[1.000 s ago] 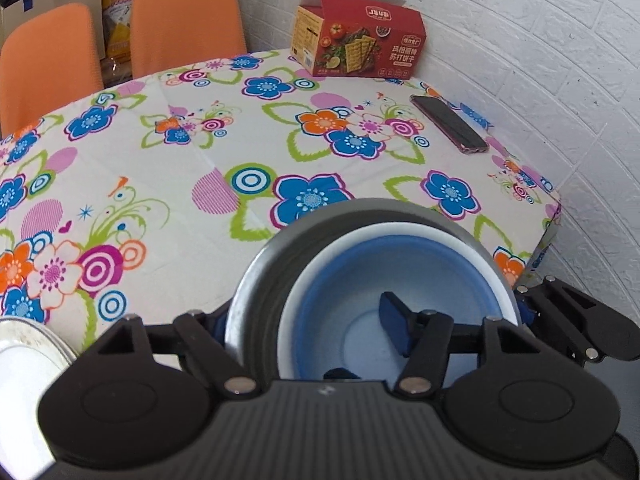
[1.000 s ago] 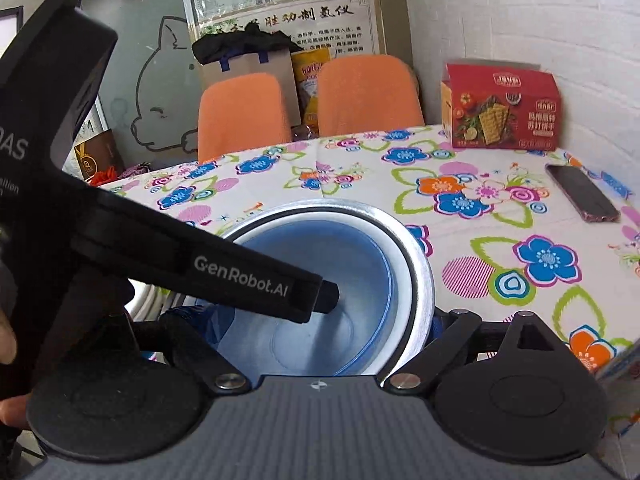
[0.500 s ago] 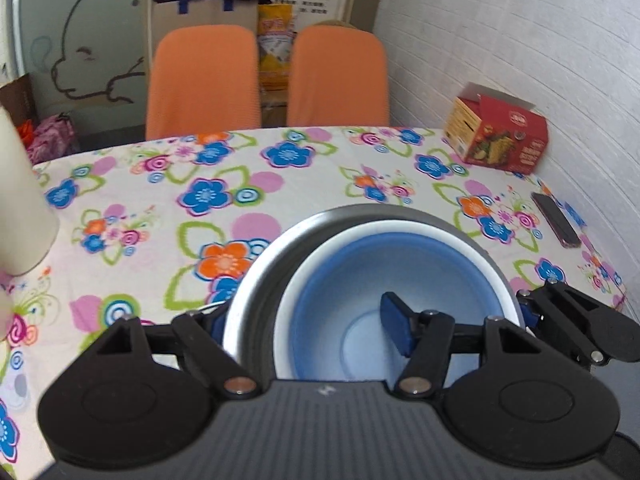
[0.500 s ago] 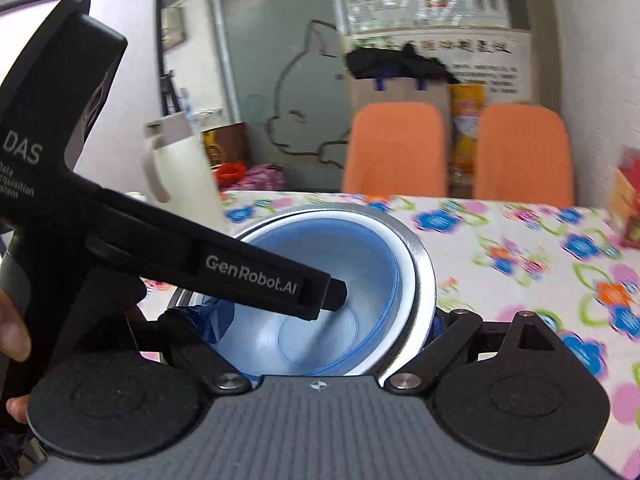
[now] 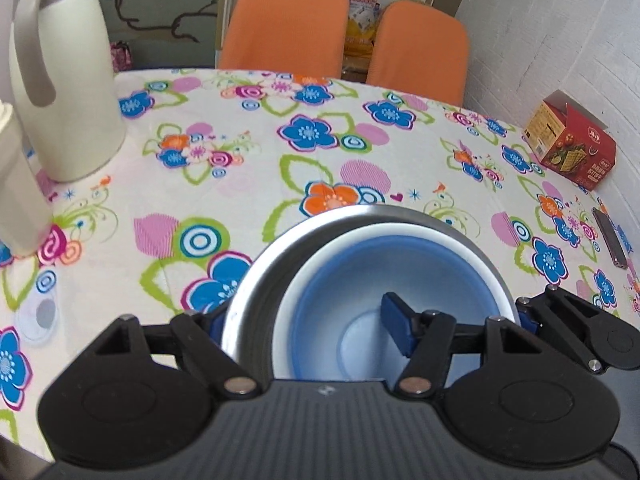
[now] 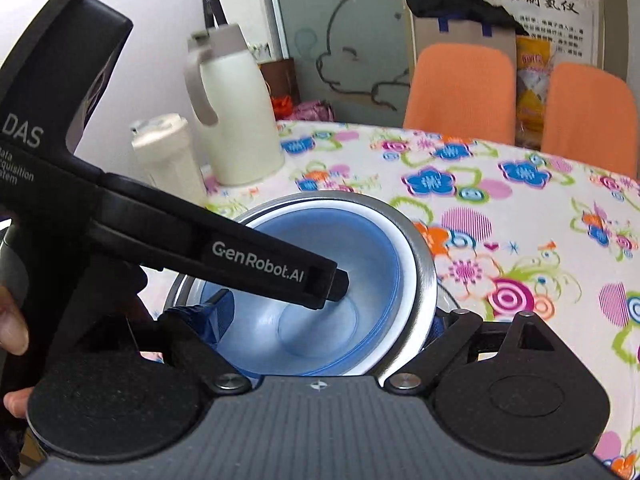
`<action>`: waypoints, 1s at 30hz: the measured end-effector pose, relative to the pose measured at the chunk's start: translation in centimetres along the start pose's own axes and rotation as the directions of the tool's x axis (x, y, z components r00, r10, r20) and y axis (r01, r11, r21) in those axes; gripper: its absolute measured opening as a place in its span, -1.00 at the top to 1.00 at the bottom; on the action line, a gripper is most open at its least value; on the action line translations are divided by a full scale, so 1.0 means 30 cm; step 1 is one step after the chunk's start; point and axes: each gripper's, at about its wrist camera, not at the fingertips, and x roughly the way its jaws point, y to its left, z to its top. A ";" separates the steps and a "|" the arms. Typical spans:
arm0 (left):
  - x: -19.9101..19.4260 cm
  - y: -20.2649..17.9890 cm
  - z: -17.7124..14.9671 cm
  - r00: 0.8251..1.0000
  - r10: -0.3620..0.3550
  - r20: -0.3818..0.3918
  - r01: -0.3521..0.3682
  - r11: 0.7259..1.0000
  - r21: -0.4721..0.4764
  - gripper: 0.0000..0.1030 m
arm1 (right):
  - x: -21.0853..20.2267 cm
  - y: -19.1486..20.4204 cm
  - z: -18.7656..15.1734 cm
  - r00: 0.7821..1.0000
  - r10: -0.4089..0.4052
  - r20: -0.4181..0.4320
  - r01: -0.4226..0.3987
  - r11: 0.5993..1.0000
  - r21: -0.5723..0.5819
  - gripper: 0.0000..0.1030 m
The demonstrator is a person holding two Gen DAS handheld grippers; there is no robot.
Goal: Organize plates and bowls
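Blue plastic bowl [image 5: 384, 280], nested in a white-rimmed bowl [image 5: 436, 236] inside a brushed steel bowl [image 5: 256, 280], is gripped from both sides above the flowered tablecloth [image 5: 248, 184]. Left gripper [image 5: 308, 316] clamps the stack's wall, one blue pad inside, the other outside the steel. Right gripper [image 6: 328, 320] clamps the opposite wall likewise; its outer finger is mostly hidden behind the rim. Bowl bases are hidden by the gripper bodies. Beyond stand a cream jug [image 6: 236, 120], a pale lidded cup [image 6: 168, 156], a red cracker box [image 5: 572, 148] and a dark phone [image 5: 610, 236] cut by distortion, then two orange chairs [image 5: 284, 20].
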 end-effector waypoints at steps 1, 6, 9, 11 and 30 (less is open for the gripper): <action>0.017 -0.001 -0.006 1.000 -0.007 -0.010 0.007 1.000 0.000 -0.25 | 0.009 -0.003 -0.008 1.000 -0.009 -0.011 0.009 1.000 0.004 -0.53; 0.084 -0.016 -0.018 0.999 -0.027 -0.036 0.028 0.999 0.016 -0.25 | 0.038 -0.030 -0.031 0.998 -0.037 -0.042 0.037 0.999 0.020 -0.53; 0.121 -0.016 -0.020 0.998 -0.034 -0.054 0.035 0.999 0.012 -0.25 | 0.055 -0.044 -0.046 0.998 -0.032 -0.063 0.035 0.999 0.032 -0.53; 0.140 -0.012 -0.021 0.998 -0.034 -0.060 0.034 0.999 0.005 -0.25 | 0.065 -0.052 -0.054 0.997 -0.028 -0.071 0.031 0.999 0.040 -0.53; 0.102 0.010 -0.023 0.999 -0.032 0.035 0.033 0.999 -0.014 -0.48 | 0.012 -0.141 -0.050 0.999 -0.025 0.034 0.019 0.988 0.153 -0.50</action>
